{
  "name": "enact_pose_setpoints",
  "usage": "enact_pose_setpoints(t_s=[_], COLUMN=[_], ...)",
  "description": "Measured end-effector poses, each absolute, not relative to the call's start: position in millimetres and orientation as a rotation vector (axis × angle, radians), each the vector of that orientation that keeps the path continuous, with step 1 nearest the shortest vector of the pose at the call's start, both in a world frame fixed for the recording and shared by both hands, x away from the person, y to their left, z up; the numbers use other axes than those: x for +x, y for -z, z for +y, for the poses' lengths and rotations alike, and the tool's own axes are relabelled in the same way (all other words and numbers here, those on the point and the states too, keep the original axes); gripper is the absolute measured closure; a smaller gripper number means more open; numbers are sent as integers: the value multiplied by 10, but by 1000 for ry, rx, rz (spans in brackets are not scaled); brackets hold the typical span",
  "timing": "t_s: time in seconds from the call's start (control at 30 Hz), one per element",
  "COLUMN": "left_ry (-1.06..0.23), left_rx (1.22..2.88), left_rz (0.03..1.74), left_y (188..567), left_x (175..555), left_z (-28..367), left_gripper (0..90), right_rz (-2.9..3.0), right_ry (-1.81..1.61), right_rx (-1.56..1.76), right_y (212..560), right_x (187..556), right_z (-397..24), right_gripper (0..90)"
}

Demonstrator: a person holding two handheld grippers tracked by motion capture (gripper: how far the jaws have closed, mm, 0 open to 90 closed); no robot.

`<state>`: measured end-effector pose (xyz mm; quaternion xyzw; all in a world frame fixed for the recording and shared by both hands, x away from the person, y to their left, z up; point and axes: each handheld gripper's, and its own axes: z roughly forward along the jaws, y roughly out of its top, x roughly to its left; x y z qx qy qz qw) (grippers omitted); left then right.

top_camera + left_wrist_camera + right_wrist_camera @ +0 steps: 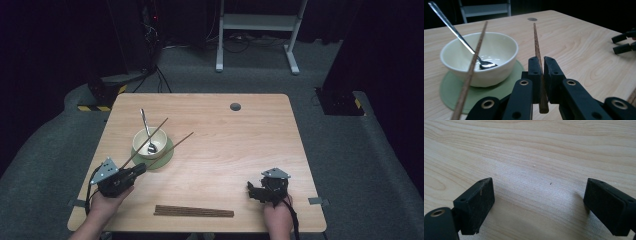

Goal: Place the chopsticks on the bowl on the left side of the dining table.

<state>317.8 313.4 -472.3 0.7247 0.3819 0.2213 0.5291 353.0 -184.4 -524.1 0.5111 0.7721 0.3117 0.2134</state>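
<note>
One chopstick (pixel 537 52) is clamped tight between the left gripper (pixel 541 72) jaws, its butt end blurred below them. The right gripper (pixel 539 207) jaws are spread over bare table (pixel 536 157). No writing can be read anywhere.

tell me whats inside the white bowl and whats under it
Inside the white bowl a metal spoon leans, its head on the bottom. One chopstick lies across the rim. A green coaster sits under the bowl; its middle is covered.

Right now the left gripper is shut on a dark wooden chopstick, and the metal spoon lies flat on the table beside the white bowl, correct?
Not quite. The left gripper is shut on the dark wooden chopstick, but the metal spoon stands leaning inside the white bowl, as the left gripper view shows.
</note>
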Motion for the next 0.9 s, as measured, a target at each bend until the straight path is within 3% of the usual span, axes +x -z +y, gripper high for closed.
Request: enact_pose_setpoints(t_s=[0.9], left_ry=[-659], left_rx=[1643], left_rz=[1078], left_y=[4788], left_x=[3283], left_z=[3410], left_gripper=[841], right_rz=[2143], right_ry=[-865], right_rx=[1418], right_y=[5241], right_x=[3530], right_z=[-1844], right_gripper=[96])
